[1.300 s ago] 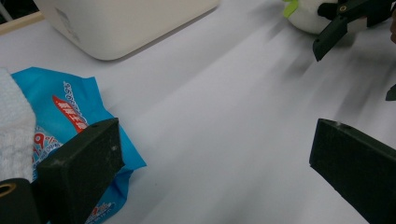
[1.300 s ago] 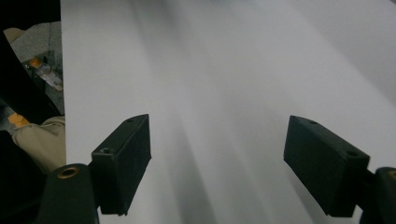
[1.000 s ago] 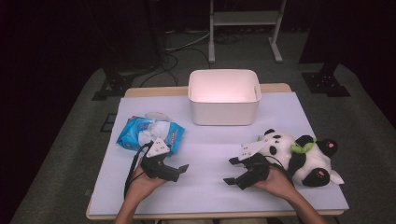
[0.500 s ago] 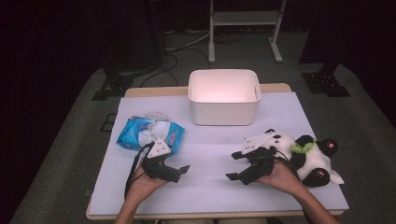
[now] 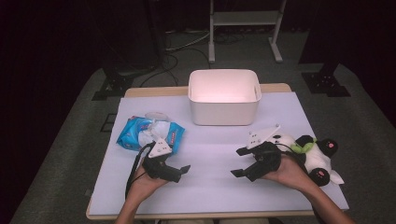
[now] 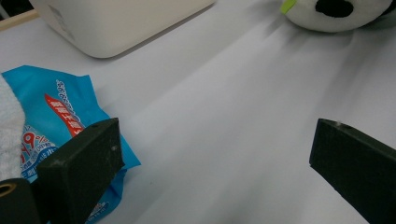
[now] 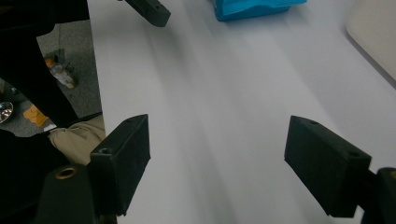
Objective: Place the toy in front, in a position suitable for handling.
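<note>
High view: left gripper sits near-left on the table, jaws spread, empty, pointing right. Blue wipes pack lies just beside it on the far side, not touching as far as I can tell. Right gripper near-right, jaws wide apart, nothing btwn them, pointing left twd centre. Panda plush lies right behind the right hand, at the table's right edge; hand looks to be touching it. White bin stands far centre, well apart from both tools. Left gripper view: wipes pack by the left jaw, bin and plush beyond. Right gripper view: bare table btwn the jaws, wipes pack far off.
</note>
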`<state>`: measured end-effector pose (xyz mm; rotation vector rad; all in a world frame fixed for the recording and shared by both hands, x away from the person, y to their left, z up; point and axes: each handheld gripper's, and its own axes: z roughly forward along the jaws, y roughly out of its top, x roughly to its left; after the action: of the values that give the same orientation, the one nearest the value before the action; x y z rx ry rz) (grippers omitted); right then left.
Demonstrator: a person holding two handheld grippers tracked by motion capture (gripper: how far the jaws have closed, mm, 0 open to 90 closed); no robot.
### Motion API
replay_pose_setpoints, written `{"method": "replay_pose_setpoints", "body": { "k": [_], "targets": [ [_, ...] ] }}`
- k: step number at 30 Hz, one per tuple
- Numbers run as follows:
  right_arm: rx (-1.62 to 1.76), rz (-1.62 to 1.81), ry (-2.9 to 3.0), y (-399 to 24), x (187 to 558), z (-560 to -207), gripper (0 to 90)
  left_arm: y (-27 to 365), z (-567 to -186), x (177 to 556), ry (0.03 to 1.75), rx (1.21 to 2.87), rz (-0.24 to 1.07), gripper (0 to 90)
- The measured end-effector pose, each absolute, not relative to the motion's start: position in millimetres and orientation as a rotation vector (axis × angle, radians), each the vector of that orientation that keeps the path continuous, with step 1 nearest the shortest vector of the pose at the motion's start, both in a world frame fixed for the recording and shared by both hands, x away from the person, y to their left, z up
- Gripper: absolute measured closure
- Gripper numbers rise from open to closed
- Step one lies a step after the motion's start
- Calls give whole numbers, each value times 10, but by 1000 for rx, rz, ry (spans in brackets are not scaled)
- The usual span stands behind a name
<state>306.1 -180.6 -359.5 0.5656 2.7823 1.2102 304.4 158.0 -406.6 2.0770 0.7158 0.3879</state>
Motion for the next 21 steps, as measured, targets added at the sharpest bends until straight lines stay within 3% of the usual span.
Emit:
{"method": "replay_pose_setpoints", "body": {
  "k": [21],
  "targets": [
    [551, 1143, 2772, -2036, 3041, -3227, 195, 1562, -4070, 3042, 712, 2080, 388, 21]
  ]
}}
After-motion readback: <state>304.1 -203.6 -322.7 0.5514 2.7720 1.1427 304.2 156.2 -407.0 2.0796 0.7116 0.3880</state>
